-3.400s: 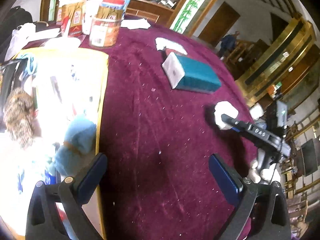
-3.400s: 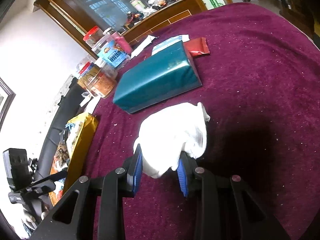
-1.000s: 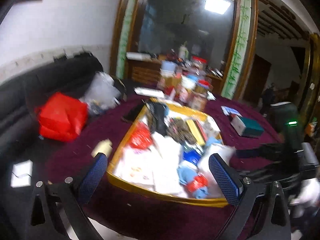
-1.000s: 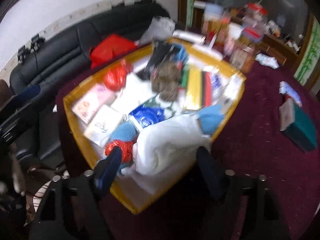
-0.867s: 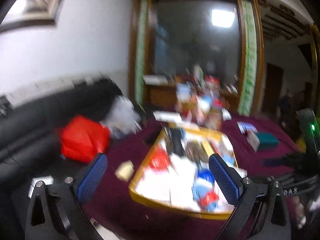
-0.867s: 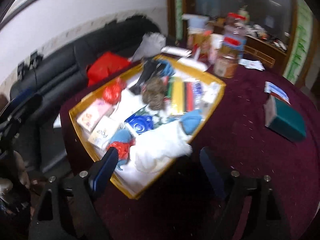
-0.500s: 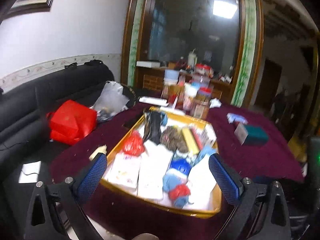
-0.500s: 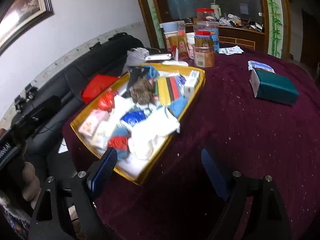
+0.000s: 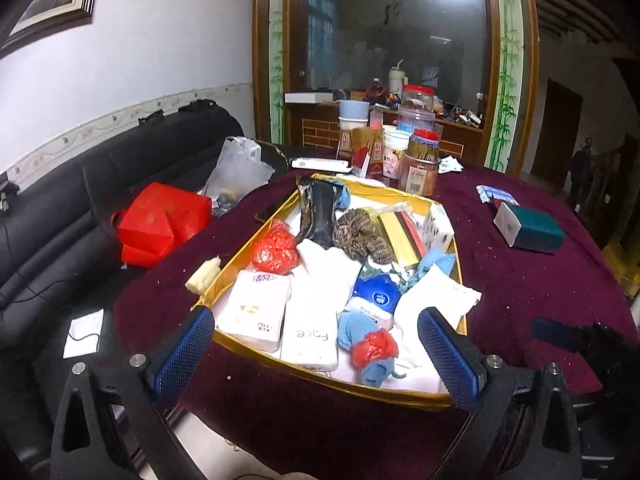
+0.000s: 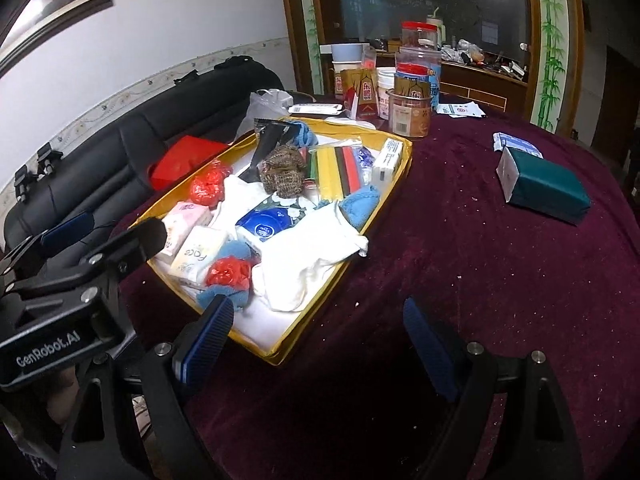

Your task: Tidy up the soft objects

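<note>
A yellow tray (image 9: 236, 257) (image 10: 394, 174) on the maroon table holds soft things: a white cloth (image 9: 438, 294) (image 10: 312, 252) at its near right rim, blue cloths (image 10: 360, 202), red net balls (image 9: 276, 248) (image 10: 228, 272), tissue packs (image 9: 256, 308) (image 10: 198, 254) and a brown scrubber (image 10: 282, 172). My left gripper (image 9: 314, 354) is open and empty, held back from the tray's near edge. My right gripper (image 10: 316, 338) is open and empty, above the table by the tray's near corner. The left gripper also shows in the right wrist view (image 10: 80, 240).
A teal box (image 9: 530, 232) (image 10: 544, 184) lies on the table at the right. Jars and cartons (image 9: 418, 156) (image 10: 408, 108) stand behind the tray. A red bag (image 9: 160, 222) and a plastic bag (image 9: 238, 168) lie on the black sofa (image 9: 80, 184) at the left.
My right gripper carried the white cloth to the tray, opened and left it there. Both grippers have drawn back from the tray and now hold still.
</note>
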A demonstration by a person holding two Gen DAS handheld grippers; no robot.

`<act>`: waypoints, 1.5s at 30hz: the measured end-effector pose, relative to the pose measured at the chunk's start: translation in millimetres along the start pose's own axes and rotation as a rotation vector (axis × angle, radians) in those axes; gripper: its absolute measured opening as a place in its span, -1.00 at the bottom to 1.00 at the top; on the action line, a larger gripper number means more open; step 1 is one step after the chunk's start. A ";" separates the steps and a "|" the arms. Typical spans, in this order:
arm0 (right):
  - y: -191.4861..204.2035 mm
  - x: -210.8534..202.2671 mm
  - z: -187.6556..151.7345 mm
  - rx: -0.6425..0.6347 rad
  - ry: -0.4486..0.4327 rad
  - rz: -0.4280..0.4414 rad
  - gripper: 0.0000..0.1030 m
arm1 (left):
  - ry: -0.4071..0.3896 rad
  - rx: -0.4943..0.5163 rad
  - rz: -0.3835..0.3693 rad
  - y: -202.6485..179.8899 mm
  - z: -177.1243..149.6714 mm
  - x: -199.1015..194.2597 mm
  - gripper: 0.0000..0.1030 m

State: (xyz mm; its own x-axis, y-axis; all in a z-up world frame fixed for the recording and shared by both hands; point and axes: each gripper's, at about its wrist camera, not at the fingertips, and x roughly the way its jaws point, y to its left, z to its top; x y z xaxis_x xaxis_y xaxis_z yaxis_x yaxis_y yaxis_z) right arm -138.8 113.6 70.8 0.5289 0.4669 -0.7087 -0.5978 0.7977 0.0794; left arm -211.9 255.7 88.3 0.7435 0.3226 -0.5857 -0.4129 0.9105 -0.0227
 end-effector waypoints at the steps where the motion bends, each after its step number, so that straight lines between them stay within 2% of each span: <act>1: 0.3 1.5 1.2 -0.002 0.005 -0.005 0.68 | 0.005 -0.004 -0.002 1.8 -0.1 1.4 0.99; 13: 21.8 7.4 9.1 -0.081 0.026 -0.032 0.68 | 0.056 -0.069 0.001 25.1 -2.2 12.9 0.99; 25: 33.5 19.9 19.4 -0.123 0.059 -0.089 0.70 | 0.065 -0.089 -0.010 33.6 -2.1 12.6 0.99; 45: 45.1 21.9 17.9 -0.136 0.062 -0.080 0.71 | 0.073 -0.137 -0.017 48.2 -4.0 13.3 0.99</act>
State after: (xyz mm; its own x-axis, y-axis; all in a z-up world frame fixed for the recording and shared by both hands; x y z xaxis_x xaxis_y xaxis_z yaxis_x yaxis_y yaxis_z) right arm -143.4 166.6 71.5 0.5427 0.3760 -0.7510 -0.6332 0.7707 -0.0718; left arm -224.1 302.8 76.2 0.7126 0.2835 -0.6417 -0.4725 0.8701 -0.1403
